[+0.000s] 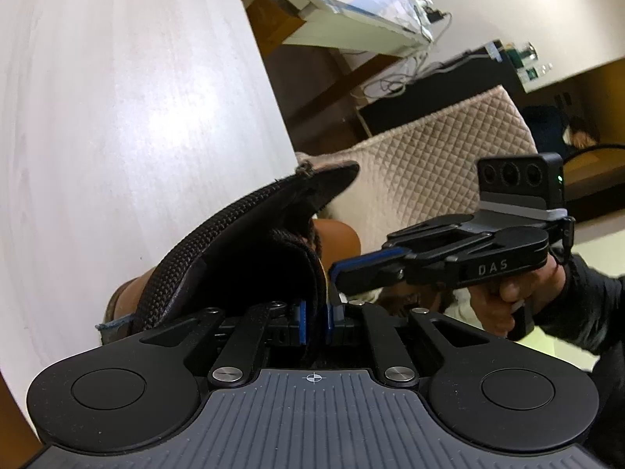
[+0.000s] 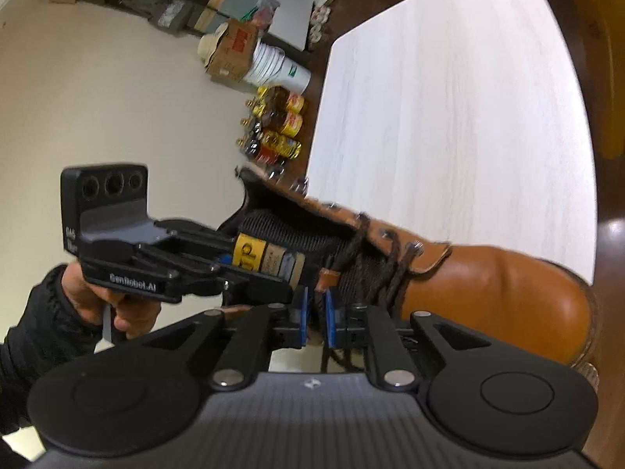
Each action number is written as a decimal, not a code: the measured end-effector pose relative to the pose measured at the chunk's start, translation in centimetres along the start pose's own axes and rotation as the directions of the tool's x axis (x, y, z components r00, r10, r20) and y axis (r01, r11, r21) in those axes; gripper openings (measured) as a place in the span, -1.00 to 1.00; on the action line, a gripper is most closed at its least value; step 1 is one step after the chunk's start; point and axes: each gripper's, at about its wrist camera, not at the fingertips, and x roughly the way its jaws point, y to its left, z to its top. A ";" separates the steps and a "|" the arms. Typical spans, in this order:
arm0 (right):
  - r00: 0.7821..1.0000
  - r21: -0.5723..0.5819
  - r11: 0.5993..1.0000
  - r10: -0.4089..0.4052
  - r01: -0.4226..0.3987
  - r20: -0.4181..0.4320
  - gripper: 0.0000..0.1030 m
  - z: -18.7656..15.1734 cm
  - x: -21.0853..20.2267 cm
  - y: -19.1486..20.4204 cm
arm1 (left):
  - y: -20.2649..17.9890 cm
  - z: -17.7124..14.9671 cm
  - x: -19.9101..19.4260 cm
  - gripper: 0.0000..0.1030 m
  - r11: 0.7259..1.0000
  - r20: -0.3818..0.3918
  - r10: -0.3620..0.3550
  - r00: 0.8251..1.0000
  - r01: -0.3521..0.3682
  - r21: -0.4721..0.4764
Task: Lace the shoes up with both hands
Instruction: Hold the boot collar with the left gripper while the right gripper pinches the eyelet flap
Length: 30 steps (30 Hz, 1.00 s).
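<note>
Tan leather, smooth and glossy over a rounded toe, covered the boot [image 2: 488,293] that lay at the near edge of a pale wood-grain table [image 2: 449,97], its long axis running across the right wrist view with the toe toward the right and the open collar toward the left. Nearest the lens, the right gripper [image 2: 315,318] had its blue-padded jaws a small gap apart, just beside the dark braided lace [image 2: 394,273]; whether the pads pressed on the lace could not be told. That lace crossed between metal eyelets over a ribbed black tongue [image 1: 218,250], which bore a yellow label. From the other side, the left gripper [image 1: 317,318] was clamped on the boot's thick, fuzzy dark collar [image 1: 289,273], the woven tongue rising above it toward a frayed tip. A hand [image 1: 515,293] in a black sleeve held the right tool's grip. Farther off stood a quilted beige chair back [image 1: 429,164], bottles [image 2: 277,125] on the floor and cardboard boxes [image 2: 230,51] along a cream wall.
</note>
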 end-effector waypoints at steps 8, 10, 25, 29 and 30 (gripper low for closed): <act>0.997 0.056 0.996 0.062 -0.065 0.052 -0.76 0.7 -0.6 -0.9 | -1.4 -0.2 0.4 -0.84 0.987 0.012 -0.022 1.000 0.020 0.161; 0.993 0.119 0.987 0.098 -0.105 0.062 -0.76 1.0 -0.3 -1.6 | -1.3 -0.2 0.4 -0.83 0.985 0.013 -0.027 1.000 0.025 0.168; 0.992 0.024 0.995 0.093 -0.095 0.080 -0.78 -0.6 -0.3 -0.8 | -0.9 0.0 0.9 -0.84 0.985 -0.017 -0.049 0.999 0.051 0.163; 0.986 0.067 0.989 0.127 -0.135 0.109 -0.78 0.1 0.4 -1.5 | -0.7 -0.2 0.9 -0.84 0.987 -0.013 -0.060 0.998 0.062 0.149; 0.986 0.072 0.988 0.127 -0.135 0.105 -0.78 0.3 0.7 -1.6 | -0.7 -0.3 0.9 -0.84 0.987 -0.012 -0.055 0.998 0.056 0.152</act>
